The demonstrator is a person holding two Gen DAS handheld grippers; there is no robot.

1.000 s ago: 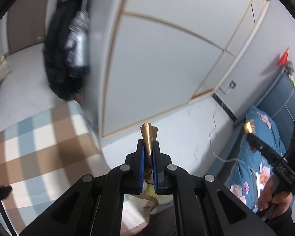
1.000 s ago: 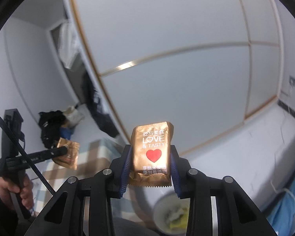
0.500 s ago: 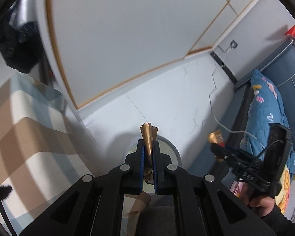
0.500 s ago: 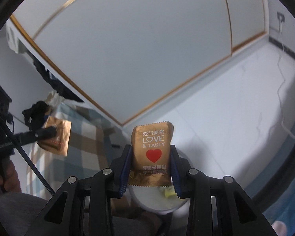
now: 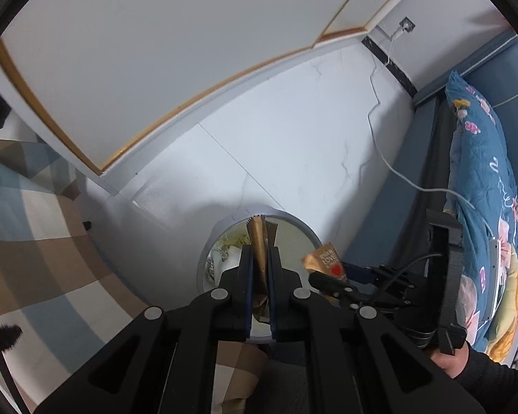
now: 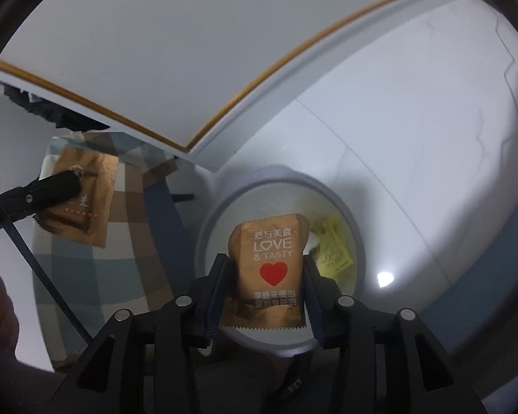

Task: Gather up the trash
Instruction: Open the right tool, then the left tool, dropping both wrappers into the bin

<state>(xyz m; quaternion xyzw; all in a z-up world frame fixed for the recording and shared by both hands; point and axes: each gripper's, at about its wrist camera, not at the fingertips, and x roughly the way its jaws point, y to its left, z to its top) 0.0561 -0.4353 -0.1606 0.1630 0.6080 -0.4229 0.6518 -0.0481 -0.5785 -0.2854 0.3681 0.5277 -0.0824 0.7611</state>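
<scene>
Gold foil fills the middle of both wrist views. The left gripper (image 5: 259, 269) is pressed together on a gold wrapper (image 5: 259, 241), seen edge-on, its serrated top poking up past the fingertips. Right under that wrapper sits a round white bin (image 5: 295, 222) on the pale floor (image 5: 293, 138), with crumpled white and yellowish scraps inside.

The right gripper (image 6: 266, 276) carries a packet (image 6: 267, 269) printed "LOVE & TASTY" with a red heart. Its jaws are opening; the packet stands upright between the blue pads (image 6: 217, 286), with a thin gap showing on the right side, and whether the left pad touches it I cannot tell. The packet hangs directly above the bin (image 6: 207, 234), where a yellow scrap (image 6: 333, 246) lies against the inner wall.

From the left camera the right gripper (image 5: 328, 277) shows just right of the bin rim, with the packet (image 5: 328, 260) sticking up from its tip and a hand (image 5: 449, 362) in a dark sleeve around the handle. From the right camera the left gripper (image 6: 62, 183) shows at the left edge with the wrapper (image 6: 83, 203) flat-on against a checked cloth (image 6: 121, 269) in brown, blue and cream.

A blue floral quilt (image 5: 483, 172) lies along the right of the left view, and a white cable (image 5: 390, 158) runs from a wall socket (image 5: 406, 27) across the floor toward it.
</scene>
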